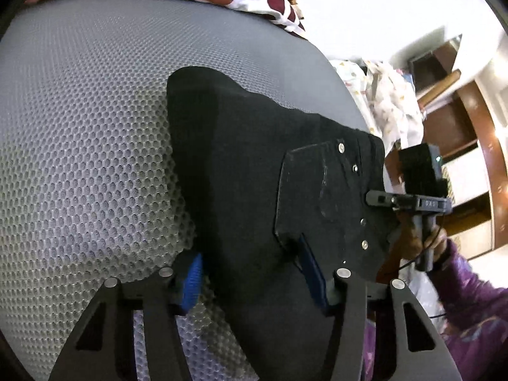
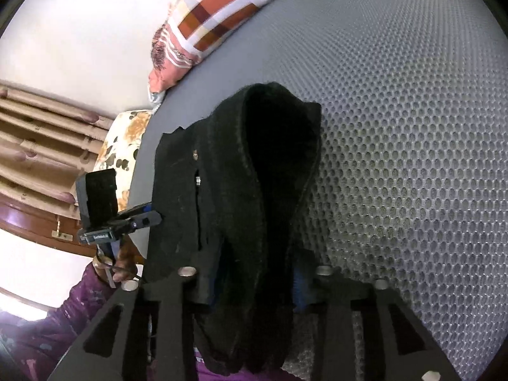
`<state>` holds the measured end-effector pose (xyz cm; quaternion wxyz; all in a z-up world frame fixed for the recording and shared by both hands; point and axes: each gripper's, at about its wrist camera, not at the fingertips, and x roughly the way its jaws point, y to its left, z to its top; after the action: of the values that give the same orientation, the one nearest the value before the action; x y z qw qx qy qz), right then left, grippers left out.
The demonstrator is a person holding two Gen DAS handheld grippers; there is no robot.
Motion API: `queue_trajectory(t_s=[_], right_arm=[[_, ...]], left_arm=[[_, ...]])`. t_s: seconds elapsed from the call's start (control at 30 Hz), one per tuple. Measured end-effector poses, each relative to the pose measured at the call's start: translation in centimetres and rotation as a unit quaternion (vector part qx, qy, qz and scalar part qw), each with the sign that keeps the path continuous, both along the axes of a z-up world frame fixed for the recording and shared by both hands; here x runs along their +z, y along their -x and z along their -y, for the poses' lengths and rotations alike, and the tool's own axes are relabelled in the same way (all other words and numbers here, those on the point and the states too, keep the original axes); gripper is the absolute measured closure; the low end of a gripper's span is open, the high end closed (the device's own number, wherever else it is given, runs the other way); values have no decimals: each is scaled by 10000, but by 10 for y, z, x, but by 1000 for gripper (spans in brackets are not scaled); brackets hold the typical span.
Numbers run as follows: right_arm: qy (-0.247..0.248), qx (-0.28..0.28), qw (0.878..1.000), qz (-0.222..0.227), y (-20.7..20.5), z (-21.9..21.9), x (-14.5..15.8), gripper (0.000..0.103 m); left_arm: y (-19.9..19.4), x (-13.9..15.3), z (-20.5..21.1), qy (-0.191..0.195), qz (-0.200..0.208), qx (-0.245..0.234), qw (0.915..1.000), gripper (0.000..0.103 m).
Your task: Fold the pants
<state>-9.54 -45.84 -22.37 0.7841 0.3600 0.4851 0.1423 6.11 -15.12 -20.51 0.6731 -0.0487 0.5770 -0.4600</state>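
Note:
Black pants (image 1: 254, 171) with a back pocket and metal rivets hang stretched at the waistband over a grey honeycomb mat (image 1: 79, 146). My left gripper (image 1: 254, 279) has its blue-padded fingers (image 1: 192, 281) spread wide, one on each side of the cloth near the waistband corner. My right gripper (image 2: 254, 289) has the pants (image 2: 254, 190) draped thickly between its fingers, which are hidden by fabric. The right gripper also shows in the left wrist view (image 1: 381, 199) at the far waistband corner. The left gripper shows in the right wrist view (image 2: 152, 216).
A checked red, brown and white pillow (image 2: 209, 19) lies at the mat's far edge. A floral-print cloth (image 1: 387, 101) lies beside the mat. Wooden furniture (image 1: 470, 133) stands beyond. The person's purple sleeve (image 1: 470, 311) is near the right gripper.

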Motion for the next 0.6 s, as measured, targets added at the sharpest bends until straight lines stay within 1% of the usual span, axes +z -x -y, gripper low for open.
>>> queue_trajectory(t_s=[0.03,0.07,0.1,0.13,0.17,0.2,0.23,0.27,0.3,0.37,0.43,0.5,0.6], right_arm=[[-138,-40,9999,29,0,1,0,50],[-202,-49,9998,44,-2,0,0,48],[-99,-23,9999,65,-4,-4,2,48],[128,67,9998,99,-5,-11,5,49],[312,122,9994,115,-6,-16,8,56],[459,182,9987,86,-5,-21,9,60],[459,168,9988,65,-2,-22,9,64],[392,142,9991,74,-1,-21,9,67],[385,125,9991,95,0,-20,10,68],[425,84,9990,110,2,-22,13,69],[290,16,9995,151,6,-23,16,70],[208,-24,9996,193,10,-24,18,71],[104,-125,9996,215,14,-27,20,72]], left_arm=[[0,0,-1,3,-17,8,10000,46],[-2,1,-1,85,-106,-9,9999,35],[-6,0,5,198,-225,-30,9995,30],[-8,-1,4,346,-377,34,9987,27],[-9,-2,8,386,-401,103,9984,27],[-9,-2,10,374,-338,116,9987,27],[-7,0,13,288,-182,101,9994,33],[-1,3,23,22,173,44,9998,45],[5,5,27,-175,440,25,9989,49],[8,6,29,-248,580,117,9979,62],[9,8,25,-221,634,307,9973,69],[17,13,26,-314,903,352,9948,72],[28,22,30,-402,1201,361,9913,78]])
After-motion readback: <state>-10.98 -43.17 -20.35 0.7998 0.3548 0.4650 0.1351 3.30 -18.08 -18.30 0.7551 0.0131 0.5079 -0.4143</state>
